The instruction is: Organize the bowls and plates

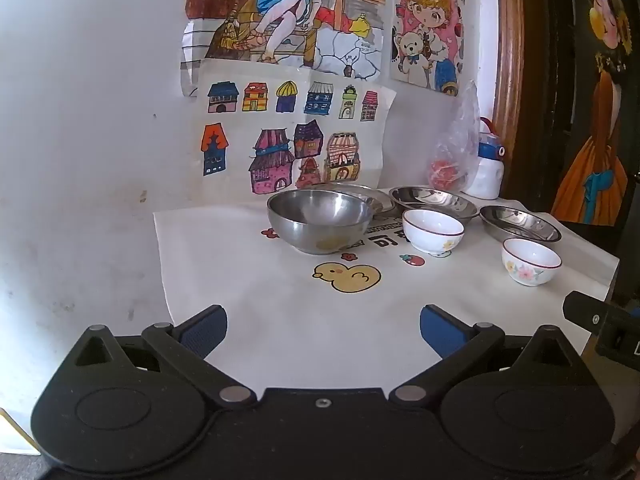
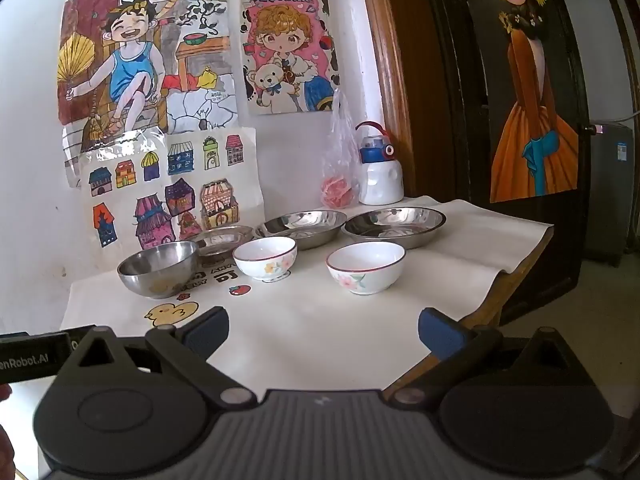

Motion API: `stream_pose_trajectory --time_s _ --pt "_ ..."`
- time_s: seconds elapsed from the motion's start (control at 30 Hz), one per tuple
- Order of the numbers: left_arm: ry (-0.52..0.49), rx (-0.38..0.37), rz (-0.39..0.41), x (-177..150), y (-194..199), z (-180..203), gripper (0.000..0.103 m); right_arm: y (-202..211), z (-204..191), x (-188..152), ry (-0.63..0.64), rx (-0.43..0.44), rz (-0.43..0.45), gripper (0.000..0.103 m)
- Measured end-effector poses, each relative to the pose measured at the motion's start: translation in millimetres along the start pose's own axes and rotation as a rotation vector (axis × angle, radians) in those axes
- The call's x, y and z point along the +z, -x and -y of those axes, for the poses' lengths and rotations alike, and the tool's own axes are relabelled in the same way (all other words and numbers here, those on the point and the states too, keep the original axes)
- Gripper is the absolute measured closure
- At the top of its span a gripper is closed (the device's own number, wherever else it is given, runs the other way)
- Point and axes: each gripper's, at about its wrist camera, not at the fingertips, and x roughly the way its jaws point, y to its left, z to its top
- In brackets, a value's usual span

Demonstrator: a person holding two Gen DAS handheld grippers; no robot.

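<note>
A steel bowl (image 1: pixel 320 218) (image 2: pixel 158 266) stands at the left of the table. Two white flowered bowls stand to its right: one in the middle (image 1: pixel 433 230) (image 2: pixel 265 258), one nearer the right edge (image 1: pixel 530 260) (image 2: pixel 366 266). Three steel plates sit behind them: a small one (image 1: pixel 368 196) (image 2: pixel 220 240), a middle one (image 1: pixel 434 200) (image 2: pixel 302 226) and a right one (image 1: pixel 520 224) (image 2: pixel 394 224). My left gripper (image 1: pixel 323 332) is open and empty, short of the steel bowl. My right gripper (image 2: pixel 323 330) is open and empty, short of the white bowls.
A white cloth with a duck print (image 1: pixel 346 278) (image 2: pixel 170 312) covers the table. A plastic bag (image 1: pixel 456 152) (image 2: pixel 340 176) and a white bottle (image 1: pixel 488 168) (image 2: pixel 378 172) stand at the back by the wall. The table's right edge (image 2: pixel 516 264) drops off beside a dark door.
</note>
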Motion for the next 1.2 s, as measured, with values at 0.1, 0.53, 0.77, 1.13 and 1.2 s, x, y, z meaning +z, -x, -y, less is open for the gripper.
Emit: stream_pose_trajectory --time_s 0.1,0.53,0.77,1.13,1.2 --pt "0.004 0.0 0.0 0.1 0.4 -0.4 0.001 -0.1 0.0 0.2 0.001 -0.002 0.0 0.0" --pt "0.013 0.006 -0.002 1.8 1.6 0.6 0.001 -0.2 -1.9 1.1 0.006 0.0 0.001 0.0" --pt "0.017 0.001 -0.004 1.1 -0.1 -1.0 0.001 -1.7 -3.1 1.8 0.015 -0.002 0.0 0.0" --pt "0.024 -0.01 -0.001 -0.3 -2.9 -0.6 0.001 -1.5 -3.5 2.1 0.017 0.003 -0.004 0.0" --pt "0.025 -0.011 -0.002 -0.4 -3.4 -0.2 0.001 -1.5 -3.8 1.9 0.019 0.004 -0.004 0.0"
